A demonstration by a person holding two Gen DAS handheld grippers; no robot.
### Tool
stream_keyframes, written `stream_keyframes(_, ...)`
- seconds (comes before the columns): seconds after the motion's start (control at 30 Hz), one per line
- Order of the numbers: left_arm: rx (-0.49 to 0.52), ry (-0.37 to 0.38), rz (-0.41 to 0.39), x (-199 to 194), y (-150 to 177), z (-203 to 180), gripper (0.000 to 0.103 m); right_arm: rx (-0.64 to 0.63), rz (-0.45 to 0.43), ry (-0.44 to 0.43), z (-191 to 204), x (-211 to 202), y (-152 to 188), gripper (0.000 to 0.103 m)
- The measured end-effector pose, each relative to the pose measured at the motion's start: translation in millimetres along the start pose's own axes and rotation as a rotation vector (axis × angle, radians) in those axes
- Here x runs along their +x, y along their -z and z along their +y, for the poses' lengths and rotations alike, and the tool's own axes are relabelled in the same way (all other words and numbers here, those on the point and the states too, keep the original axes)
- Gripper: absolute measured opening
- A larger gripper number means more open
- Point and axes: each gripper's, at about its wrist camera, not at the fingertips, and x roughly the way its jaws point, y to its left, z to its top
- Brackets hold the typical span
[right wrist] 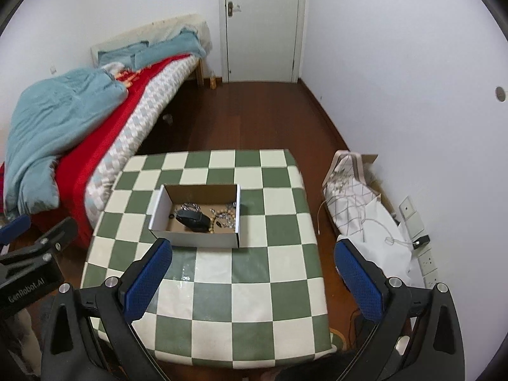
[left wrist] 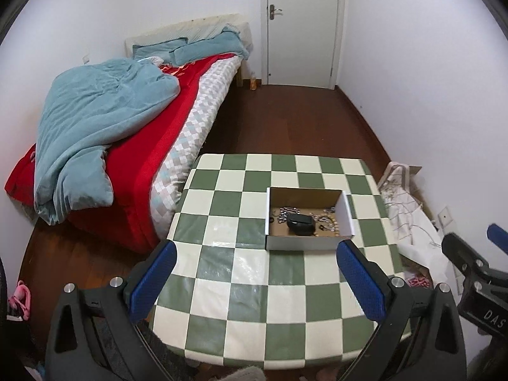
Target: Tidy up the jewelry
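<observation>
While I hold my left gripper (left wrist: pixel 257 273) and right gripper (right wrist: pixel 254 273) above the checkered table (right wrist: pixel 285 285), both spread wide and empty, the jewelry (right wrist: pixel 225 216) lies inside the open cardboard box (right wrist: pixel 197 238) beside a black pouch (right wrist: pixel 193 220).

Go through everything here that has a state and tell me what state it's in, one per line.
Left gripper: open, empty, above the table.
Right gripper: open, empty.
Cardboard box: open-topped, jewelry inside.
Black pouch: lying in the box.
Door: closed.
Bed: unmade, blue blanket rumpled.
</observation>
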Motion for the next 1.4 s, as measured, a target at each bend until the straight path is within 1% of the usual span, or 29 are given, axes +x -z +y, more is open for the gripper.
stream_keyframes(0.13, 0.0, 0.015, -0.016, -23.5, 3.1, -1.9, 0.103, -0.009, -0.033, -0.005, 0.3, -31.2, 2.5, 0.103)
stream_keyframes(0.37, -0.006, 0.021, -0.049, -56.2, -1.3, 2.2, 0.103, -0.008, -0.036, -0.029, -3.8, -66.2, 11.6, 0.103)
stream_keyframes(0.6, -0.008, 0.024, -0.059, -72.5, -6.3, 4.2, 0.103, -0.006, -0.067, -0.042, -7.5, -94.9, 9.0, 0.103)
stream_keyframes(0.77, 0.001, 0.016, -0.073, -73.2, -11.8, -0.1, 0.103, -0.003, -0.088, -0.026, -7.8, -99.4, -1.6, 0.103)
stream_keyframes(0.87, 0.012, 0.014, -0.067, -67.0, -17.0, -2.9, 0.103, -0.003, -0.094, -0.011, -6.5, -92.9, -10.0, 0.103)
stream_keyframes(1.03, -0.008, -0.008, -0.055, -48.9, -29.7, -0.4, 0.103, 0.001, -0.08, 0.015, -3.5, -66.0, -23.3, 0.103)
stream_keyframes(1.3, -0.012, -0.043, -0.002, -12.8, -40.3, 1.5, 0.103, -0.007, -0.02, 0.037, 2.4, -15.4, -38.0, 0.103)
stream_keyframes(1.4, -0.021, -0.045, 0.019, 0.3, -43.5, 1.5, 0.103, -0.011, 0.009, 0.045, 4.6, 3.4, -41.6, 0.103)
